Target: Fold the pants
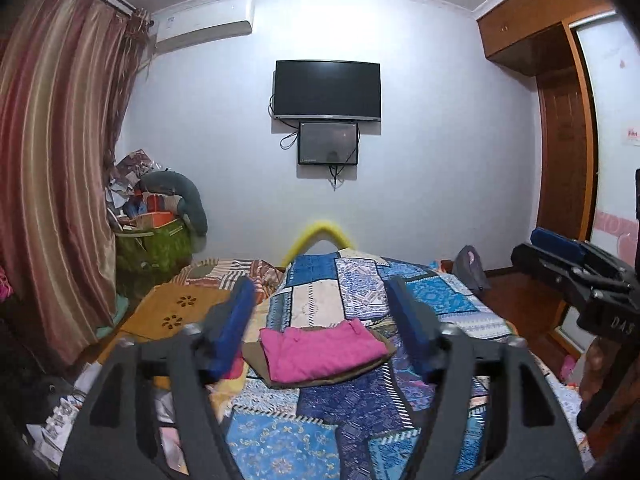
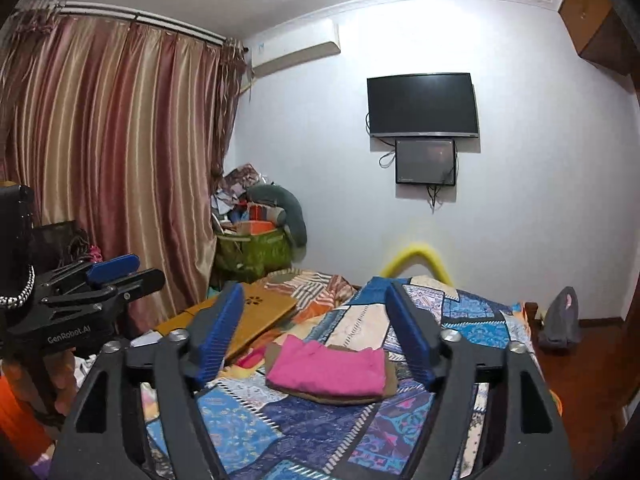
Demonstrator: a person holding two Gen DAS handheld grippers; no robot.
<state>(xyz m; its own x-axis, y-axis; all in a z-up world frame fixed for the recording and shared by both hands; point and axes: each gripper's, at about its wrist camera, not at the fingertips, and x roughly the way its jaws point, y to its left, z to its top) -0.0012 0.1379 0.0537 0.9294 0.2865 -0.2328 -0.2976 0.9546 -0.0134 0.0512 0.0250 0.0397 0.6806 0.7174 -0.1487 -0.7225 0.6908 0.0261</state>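
Pink pants point(image 1: 322, 350) lie folded into a compact rectangle w/ several layers stacked, edges roughly squared, top surface mostly smooth w/ a few soft creases. They sit on a folded brown garment point(image 1: 384, 354) whose edge sticks out at 3 and 6 o'clock of the pink bundle. Both rest on the patchwork bedspread point(image 1: 352, 404), blue/white/purple panels, approx mid-bed.

Left gripper point(image 1: 324, 332): jaws wide apart, nothing between the blue pads, held above the bed, pants framed in the gap. In the right wrist view it shows at 9 o'clock point(image 2: 120, 270), side-on.

Right gripper point(image 2: 316, 336): jaws also wide apart, empty, above the bed, pink pants point(image 2: 328, 372) between the fingers in the frame but not touched. In the left wrist view it sits at 3 o'clock point(image 1: 560, 246).

Around: orange board w/ flower cut-outs point(image 1: 176, 314) at 9 o'clock of the pants, lying on the bed's edge. Yellow curved tube point(image 1: 318, 234) at 12 o'clock at the bed's far end. TV point(image 1: 327, 90) on the far wall w/ a smaller screen point(image 1: 328, 143) just under it, AC unit point(image 1: 204, 20) at 11 o'clock, striped curtain point(image 1: 56, 152) at 9 o'clock, green bag of clutter point(image 1: 154, 242) in the corner.
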